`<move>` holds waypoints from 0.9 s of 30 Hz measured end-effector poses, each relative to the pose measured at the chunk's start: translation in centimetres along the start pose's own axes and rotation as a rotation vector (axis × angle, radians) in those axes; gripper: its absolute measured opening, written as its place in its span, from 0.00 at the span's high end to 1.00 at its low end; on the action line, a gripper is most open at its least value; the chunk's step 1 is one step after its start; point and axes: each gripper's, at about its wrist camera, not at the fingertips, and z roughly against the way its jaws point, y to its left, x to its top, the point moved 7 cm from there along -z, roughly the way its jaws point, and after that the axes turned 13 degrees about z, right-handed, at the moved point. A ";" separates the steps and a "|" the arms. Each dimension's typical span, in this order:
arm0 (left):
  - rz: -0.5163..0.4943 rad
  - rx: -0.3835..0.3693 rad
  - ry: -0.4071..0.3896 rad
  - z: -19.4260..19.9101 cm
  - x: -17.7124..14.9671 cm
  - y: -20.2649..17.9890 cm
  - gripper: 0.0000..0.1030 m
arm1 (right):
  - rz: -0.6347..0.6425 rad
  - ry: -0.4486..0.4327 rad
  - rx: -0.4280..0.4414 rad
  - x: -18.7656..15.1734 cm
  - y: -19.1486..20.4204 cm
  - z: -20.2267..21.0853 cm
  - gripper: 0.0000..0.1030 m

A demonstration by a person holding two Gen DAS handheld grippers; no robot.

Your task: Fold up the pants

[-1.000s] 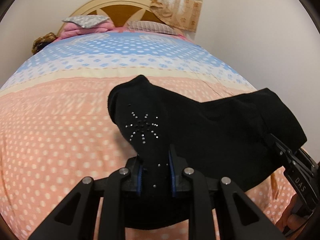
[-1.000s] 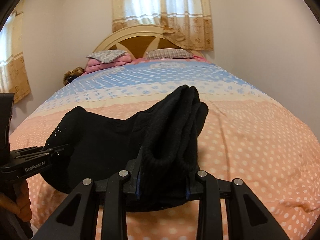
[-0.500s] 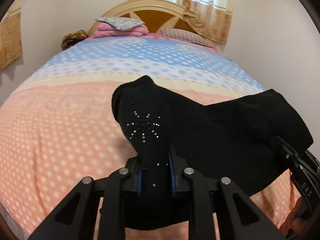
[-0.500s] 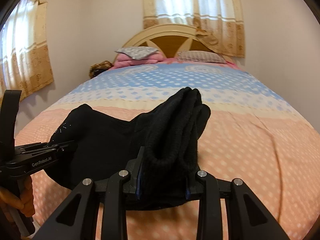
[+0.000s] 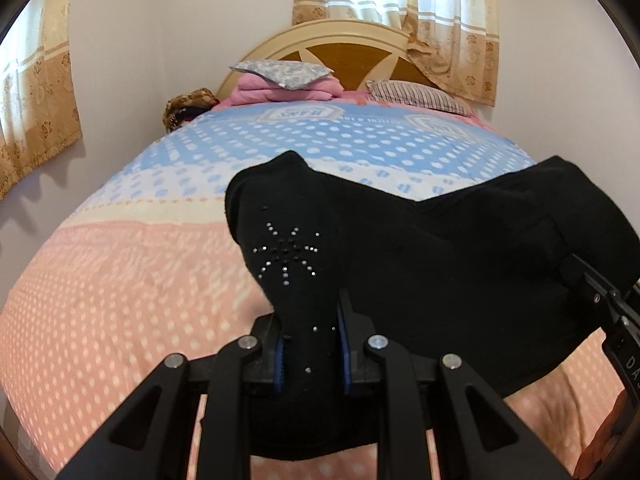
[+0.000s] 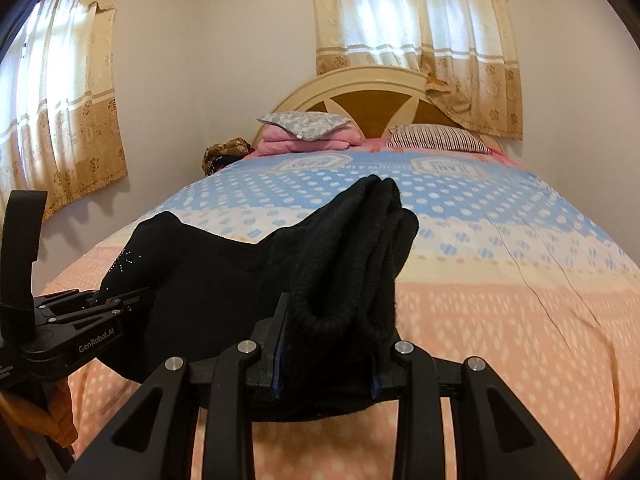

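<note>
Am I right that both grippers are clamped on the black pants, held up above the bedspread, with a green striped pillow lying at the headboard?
Nearly. The left gripper and right gripper do clamp the black pants above the bedspread, but the striped pillow at the headboard is pale with dark stripes, not green; the right wrist view shows it.

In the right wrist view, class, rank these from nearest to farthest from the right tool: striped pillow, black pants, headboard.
1. black pants: clamped in the right tool, at the bed's near end.
2. striped pillow: far end of the bed, right side.
3. headboard: behind the pillow, against the wall.
</note>
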 end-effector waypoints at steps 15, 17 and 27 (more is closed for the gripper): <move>-0.078 0.096 0.049 -7.6 0.2 1.3 0.79 | -0.073 0.118 -0.005 -1.1 -0.3 -10.0 0.69; -0.085 0.112 0.082 -8.7 -0.8 1.6 0.79 | -0.074 0.161 -0.003 -2.1 -0.3 -11.4 0.69; -0.053 0.123 0.135 -9.8 -2.4 3.1 0.71 | -0.132 0.319 0.047 -5.3 -0.8 -14.6 0.65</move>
